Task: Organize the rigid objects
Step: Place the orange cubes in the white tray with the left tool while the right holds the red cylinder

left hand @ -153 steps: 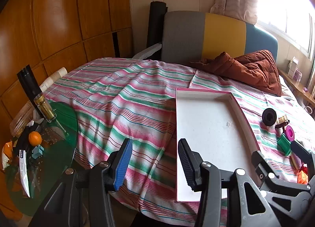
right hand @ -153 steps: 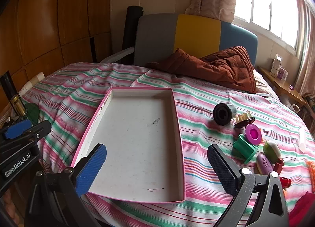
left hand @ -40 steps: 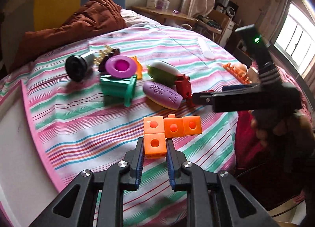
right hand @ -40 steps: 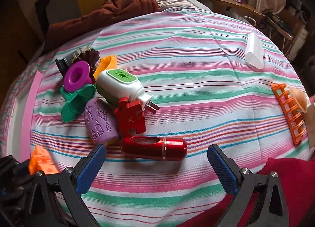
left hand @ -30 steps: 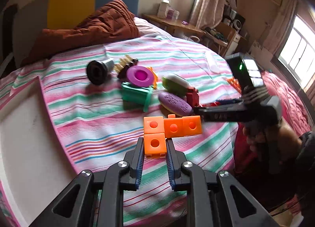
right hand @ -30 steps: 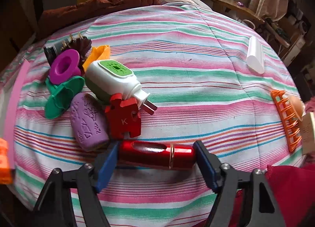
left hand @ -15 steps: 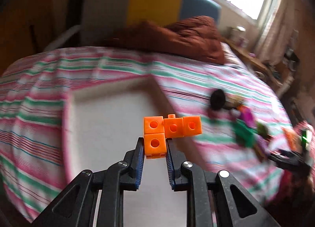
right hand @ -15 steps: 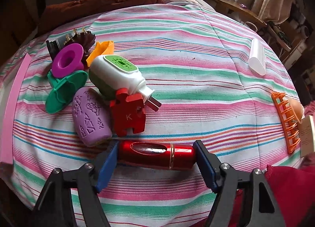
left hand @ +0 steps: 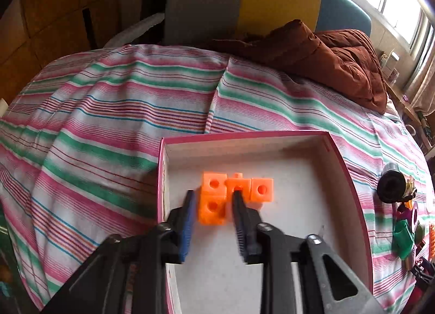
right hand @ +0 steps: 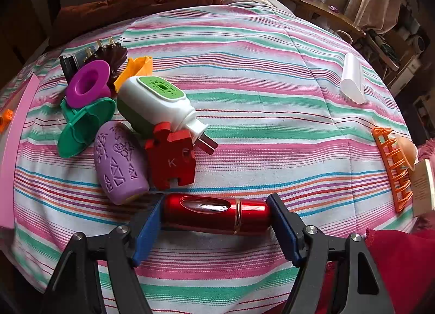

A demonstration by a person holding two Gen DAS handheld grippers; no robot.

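Note:
An orange block of joined cubes (left hand: 261, 190) lies in the far left part of the white tray with a pink rim (left hand: 244, 134). My left gripper (left hand: 213, 197) straddles the block's lower cube; its jaws are opening and a gap shows beside the left pad. In the right wrist view, my right gripper (right hand: 216, 199) is shut on a shiny red tube (right hand: 214, 213), one pad at each end, low over the striped bedspread (right hand: 272, 112).
Just beyond the red tube lie a purple oval piece (right hand: 117, 164), a red puzzle piece (right hand: 171, 159), a white-and-green plug-in (right hand: 155, 104) and green and purple spools (right hand: 84, 126). An orange comb (right hand: 391, 167) and a white cap (right hand: 352, 80) lie to the right. A brown quilt (left hand: 326, 61) sits behind the tray.
My left gripper carried the orange block from above the bedspread to the tray, and its jaws have parted from the block. The right gripper closed on the red tube and has kept still since.

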